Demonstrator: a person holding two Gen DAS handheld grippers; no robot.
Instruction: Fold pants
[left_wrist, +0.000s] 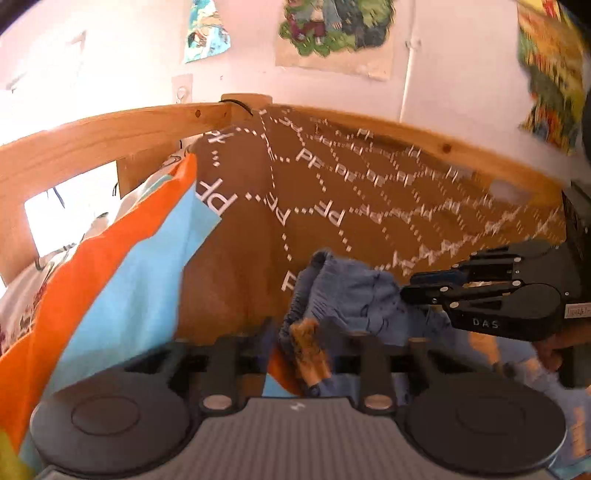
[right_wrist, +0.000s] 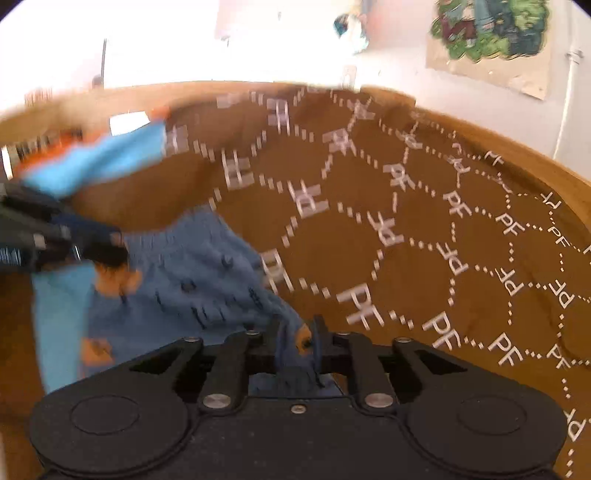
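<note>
Pants (right_wrist: 207, 273) bunched on brown blanket (right_wrist: 424, 236), right gripper (right_wrist: 295, 343) fingers clamped on edge, left gripper (left_wrist: 299, 343) fingers apart around waistband.

**Around the bed: cover, frame and wall pictures**

A brown bedspread (left_wrist: 369, 206) printed with white dotted hexagons and "PF" letters fills the middle of both views. An orange and light blue cloth (left_wrist: 122, 280) lies along its left side in the left wrist view. A wooden bed frame (left_wrist: 110, 129) curves behind them. On the white wall (left_wrist: 454, 66) above hang a green cartoon poster (left_wrist: 332, 29), a blue picture (left_wrist: 205, 33) at upper left, and a yellow-green poster (left_wrist: 550, 74) at the right edge.
</note>
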